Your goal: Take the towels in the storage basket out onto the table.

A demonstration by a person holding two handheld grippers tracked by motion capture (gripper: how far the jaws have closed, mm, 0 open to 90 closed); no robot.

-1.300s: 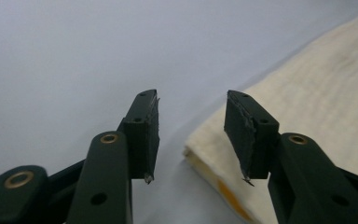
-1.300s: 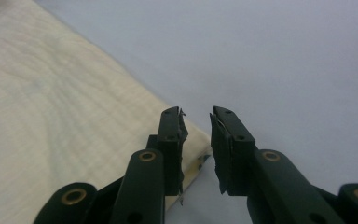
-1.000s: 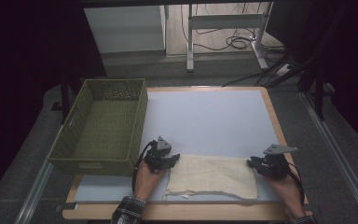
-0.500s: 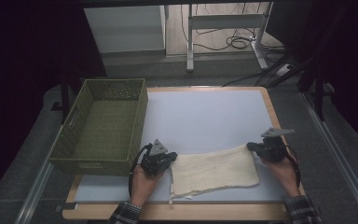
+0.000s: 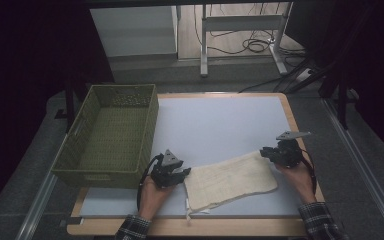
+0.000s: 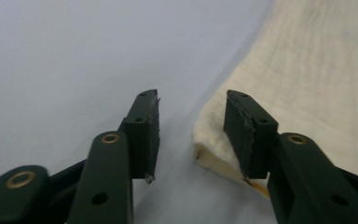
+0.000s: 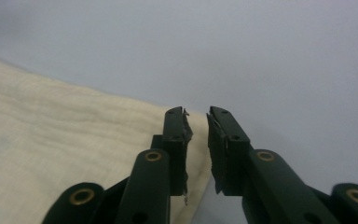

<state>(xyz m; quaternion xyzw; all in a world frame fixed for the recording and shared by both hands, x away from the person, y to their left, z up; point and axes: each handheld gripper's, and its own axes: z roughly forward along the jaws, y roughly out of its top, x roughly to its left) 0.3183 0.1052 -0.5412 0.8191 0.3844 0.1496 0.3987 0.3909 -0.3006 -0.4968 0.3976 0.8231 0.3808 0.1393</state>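
A: Starting nearest the bottom of the frame, what's the risk?

B: The cream cloth (image 5: pixel 230 181) lies flat but skewed at the lower middle of the worktop (image 5: pixel 220 120). The left gripper (image 6: pixel 192 109) is released, its jaws well apart around the cloth's thick folded corner. The right gripper (image 7: pixel 196 114) stands just parted at the opposite edge, gripping nothing. I'd say a shallow bite could catch one layer only, so the fold would peel open or drag.

A: And the material?

B: Soft, loosely woven, faintly ribbed, limp, with a loose thread trailing at its lower left. The worktop is smooth pale grey, so the cloth may slide.

A: Farther back?

B: A stiff, rectangular olive woven basket (image 5: pixel 111 134) at left of centre.
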